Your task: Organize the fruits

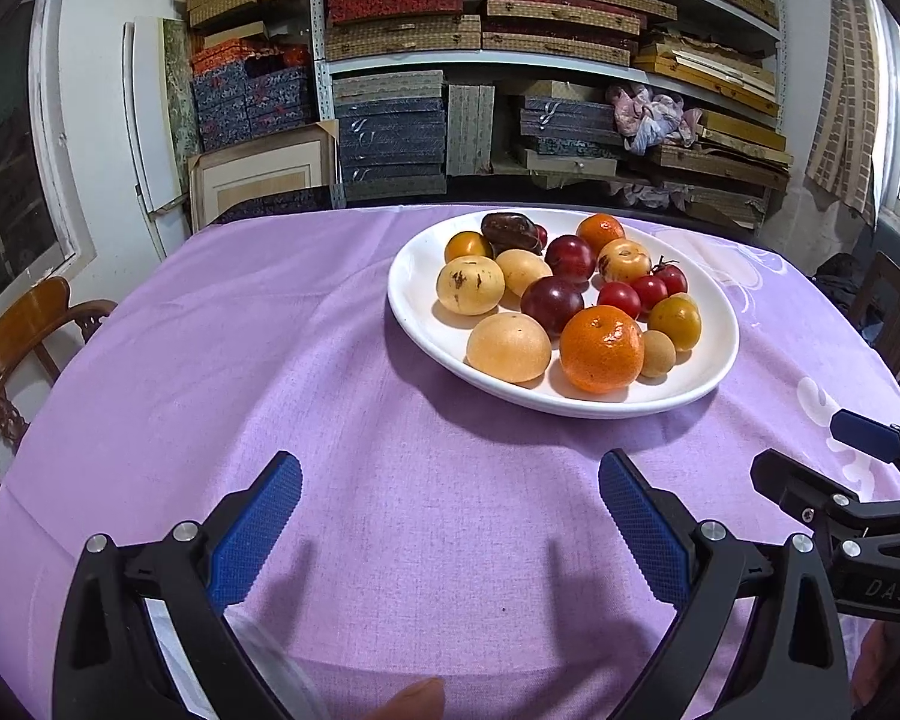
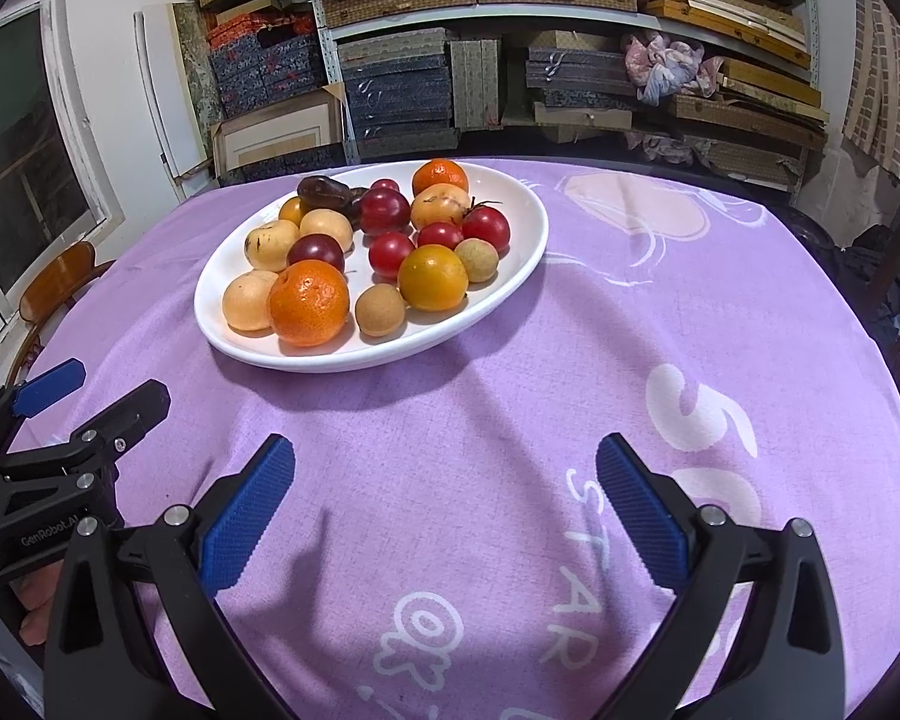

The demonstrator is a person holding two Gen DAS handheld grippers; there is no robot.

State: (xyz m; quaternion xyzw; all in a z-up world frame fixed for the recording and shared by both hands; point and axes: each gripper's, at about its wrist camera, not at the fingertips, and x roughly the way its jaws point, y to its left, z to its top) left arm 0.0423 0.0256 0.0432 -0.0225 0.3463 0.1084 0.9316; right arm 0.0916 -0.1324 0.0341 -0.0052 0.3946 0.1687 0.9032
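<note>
Shelves point(image 1: 546, 60) crammed with flat boxes filled the far wall, and a wooden chair point(image 1: 24, 324) stood at the left of a table under a lilac cloth point(image 1: 270, 360). On the cloth sat a white plate point(image 1: 414, 300), and all the fruit I could see lay heaped in it, touching one another; none lay loose on the cloth.

Both grippers hung low at the near edge, well short of the plate. The left gripper point(image 1: 450, 516) had its jaws spread wide with nothing between them, and so had the right gripper point(image 2: 444, 492); each showed at the edge of the other's view.

At the near rim lay a big orange point(image 1: 600, 348) and a pale round fruit point(image 1: 508, 347), both firm-looking and wide, so I judged they would want the jaws nearly full open and a hold across the middle. The dark plums point(image 1: 552, 303) looked smooth and likely slippery, with soft flesh that a hard squeeze might bruise. The red tomatoes point(image 1: 633, 294) seemed lightest and most fragile, their thin skin easily split. A small tan fruit point(image 1: 657, 353) sat tight against the orange, leaving little room for a finger. Being round, anything nudged would probably roll within the plate.

Whether the heap was sorted or awaiting sorting, I could not tell.
</note>
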